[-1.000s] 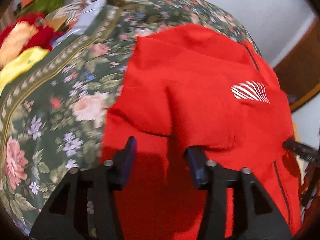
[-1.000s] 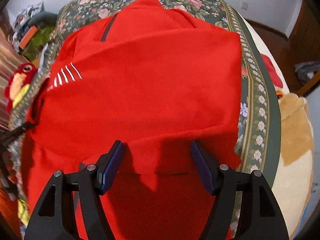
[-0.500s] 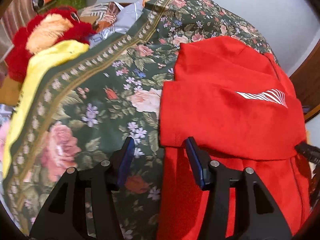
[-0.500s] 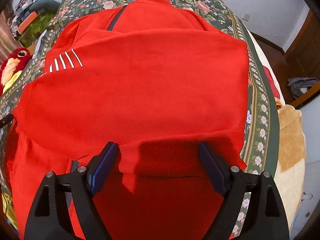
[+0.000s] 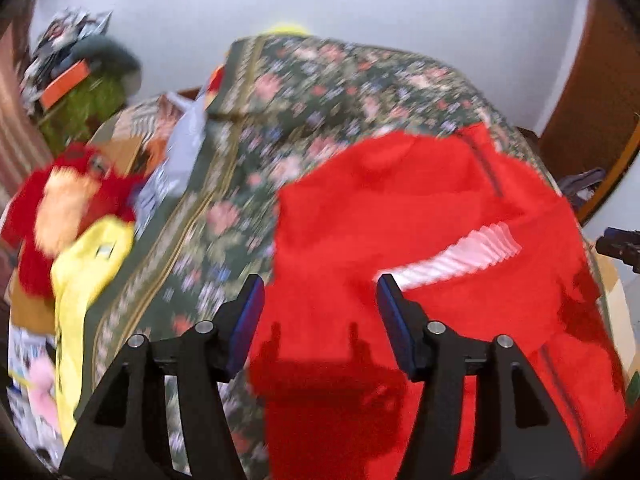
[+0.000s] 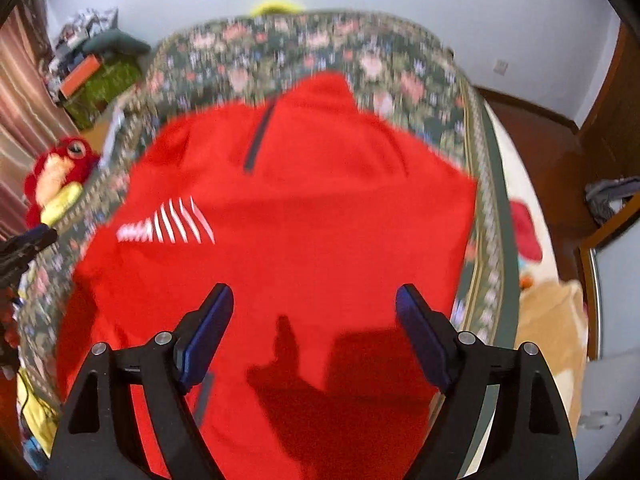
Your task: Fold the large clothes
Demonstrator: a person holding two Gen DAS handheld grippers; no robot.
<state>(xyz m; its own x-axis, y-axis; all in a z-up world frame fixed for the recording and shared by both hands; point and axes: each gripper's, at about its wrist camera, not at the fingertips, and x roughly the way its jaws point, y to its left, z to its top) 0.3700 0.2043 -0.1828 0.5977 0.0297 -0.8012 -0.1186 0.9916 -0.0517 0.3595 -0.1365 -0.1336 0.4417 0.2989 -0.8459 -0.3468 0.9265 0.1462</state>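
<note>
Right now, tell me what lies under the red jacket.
The red jacket lies on the floral bedspread, which shows around its top and sides. Whatever the bedspread holds directly beneath the jacket is covered and cannot be seen.

The red garment (image 6: pixel 304 208) lies flat on the floral bedspread (image 6: pixel 304 46), folded in on itself into a broad block. A dark zipper (image 6: pixel 258 142) runs down from its collar toward the bed's far edge. A white striped logo (image 6: pixel 172 226) shows on its left half. Its right fold reaches the bedspread's bordered right edge.
</note>
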